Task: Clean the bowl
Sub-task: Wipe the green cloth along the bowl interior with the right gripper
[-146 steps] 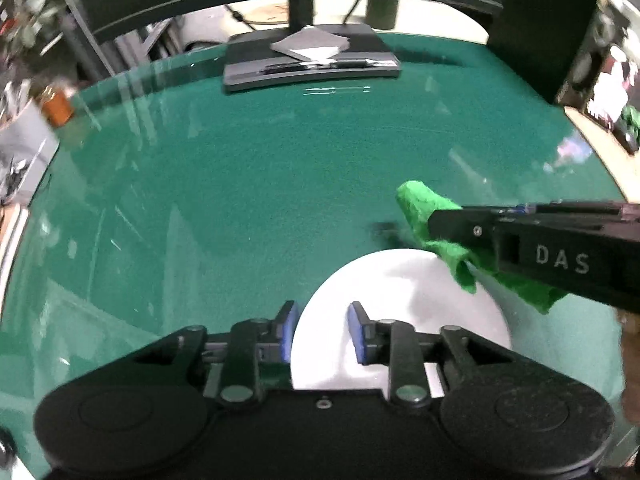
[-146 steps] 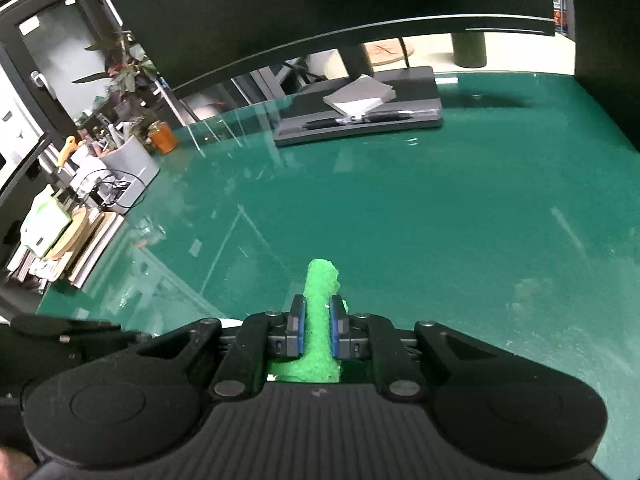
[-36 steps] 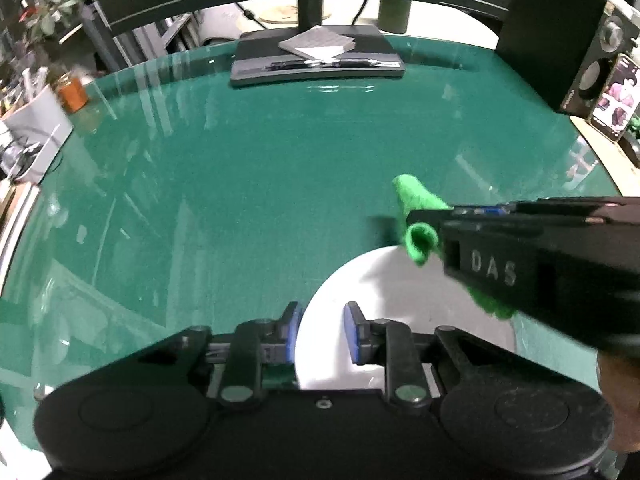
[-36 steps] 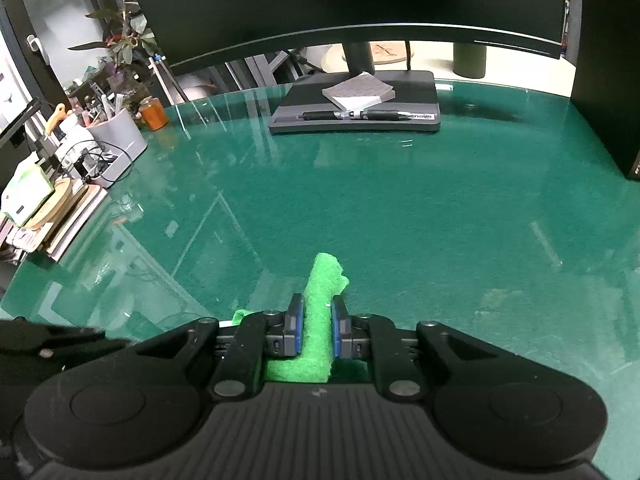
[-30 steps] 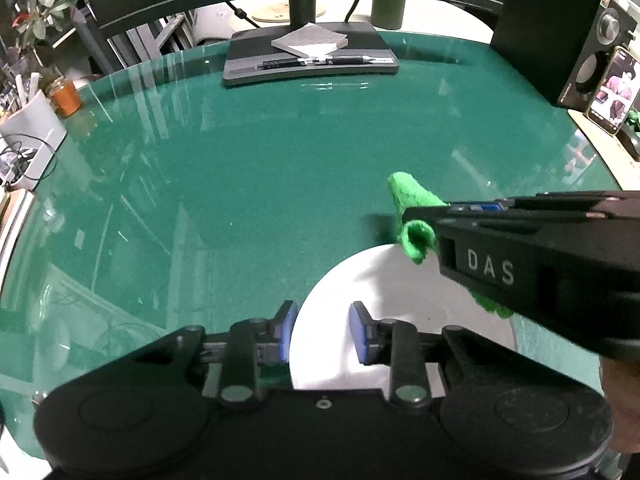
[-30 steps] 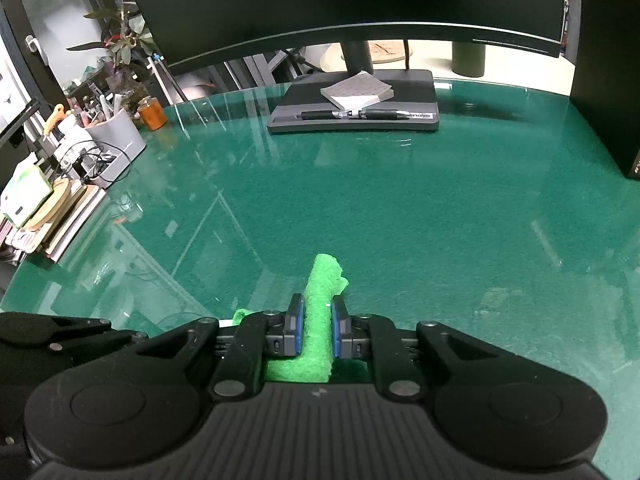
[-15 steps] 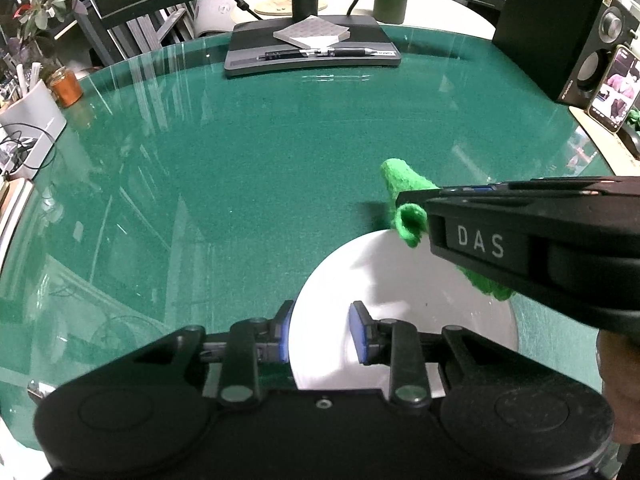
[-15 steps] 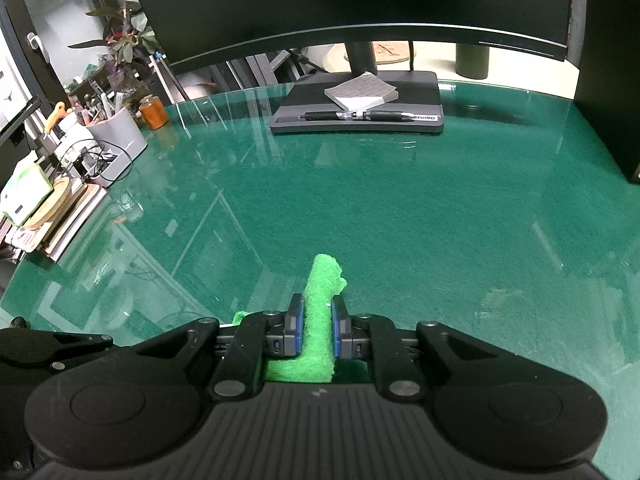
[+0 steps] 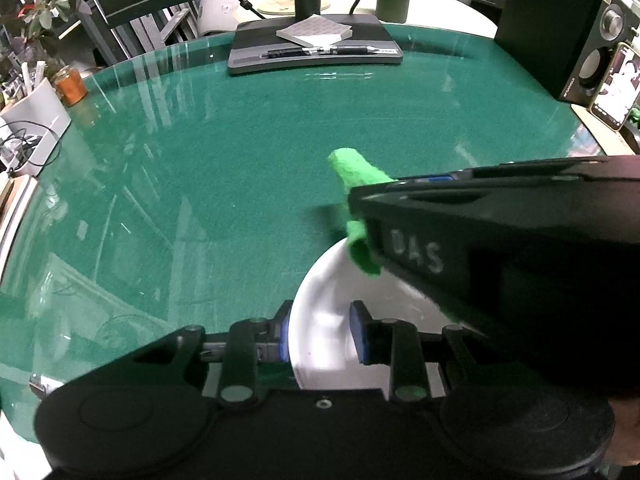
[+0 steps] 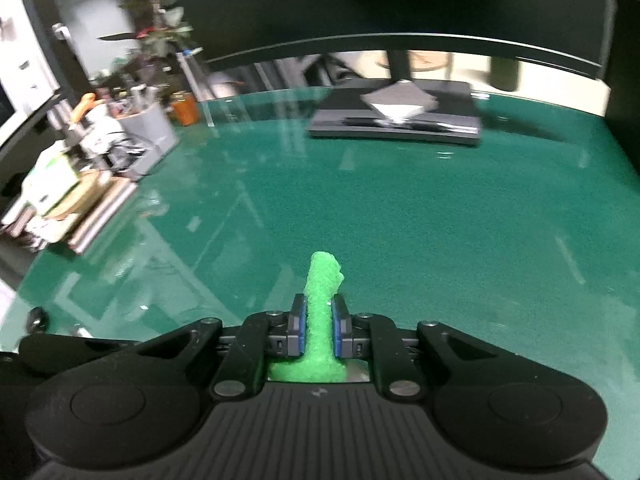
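Gripping the near-left rim of the white bowl, the left tongs stand with one blue pad outside the wall and the other inside it, closed on that wall as far as the left wrist view lets me judge, so the bowl sits pinned low on the green worktop just ahead of that hand. Moving rightward, the bowl's open hollow lies directly in front of the left tongs, and over its far-right part reaches the right tongs, clamped firmly on a bright green cloth. That cloth is a narrow roll whose long axis runs along the right fingers, its free tip poking out past them toward the far-left; in the left wrist view a lower fold of the cloth hangs right at the bowl's far rim, though I cannot tell whether it touches the white surface. The right hand is therefore the one nearer the bowl's inside, coming across it from the right, and a wipe would, I judge, mean dropping the cloth down and toward the left tongs. Blur in the right wrist view suggests that hand is moving.
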Demonstrator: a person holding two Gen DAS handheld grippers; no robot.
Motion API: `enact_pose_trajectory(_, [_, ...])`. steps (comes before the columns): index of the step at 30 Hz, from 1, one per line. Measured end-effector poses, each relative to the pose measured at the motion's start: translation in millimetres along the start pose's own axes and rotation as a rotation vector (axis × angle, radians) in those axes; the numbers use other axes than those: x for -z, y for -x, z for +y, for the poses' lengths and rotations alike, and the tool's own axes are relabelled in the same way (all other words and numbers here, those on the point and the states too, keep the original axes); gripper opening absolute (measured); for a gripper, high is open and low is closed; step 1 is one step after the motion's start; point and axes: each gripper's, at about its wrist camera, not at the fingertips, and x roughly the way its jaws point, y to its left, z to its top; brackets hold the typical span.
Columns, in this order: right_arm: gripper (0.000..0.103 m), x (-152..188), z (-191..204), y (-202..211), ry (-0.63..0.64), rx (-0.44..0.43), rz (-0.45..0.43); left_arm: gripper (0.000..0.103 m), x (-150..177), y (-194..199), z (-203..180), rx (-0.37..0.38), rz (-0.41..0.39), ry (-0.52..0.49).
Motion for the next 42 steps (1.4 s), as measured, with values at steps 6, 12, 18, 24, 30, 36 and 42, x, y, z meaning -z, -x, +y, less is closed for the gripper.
enact_pose_trajectory(6, [0.013,1,-5,1,-0.011,0.014,0.004,0.029,2,1,1,0.000,-0.003,0.007])
enact_pose_trajectory(12, [0.013,3,-11,1,-0.022,0.028,0.009,0.029,2,2,0,-0.006,-0.003,0.013])
enact_pose_trajectory(18, [0.013,4,-16,2,-0.033,0.042,0.013,0.029,5,4,0,-0.009,-0.003,0.019])
enact_pose_trajectory(24, [0.013,5,-22,2,-0.044,0.056,0.018,0.029,4,4,1,-0.003,-0.002,0.014])
enact_pose_trajectory(30, [0.013,4,-17,5,-0.042,-0.006,0.010,0.031,-1,4,2,0.010,0.000,-0.006])
enact_pose_trajectory(36, [0.013,5,-23,4,-0.048,0.016,0.019,0.033,0,4,-1,-0.012,-0.003,-0.003])
enact_pose_trajectory(42, [0.013,9,-29,6,-0.054,0.033,0.028,0.033,1,3,-1,-0.020,-0.001,0.003])
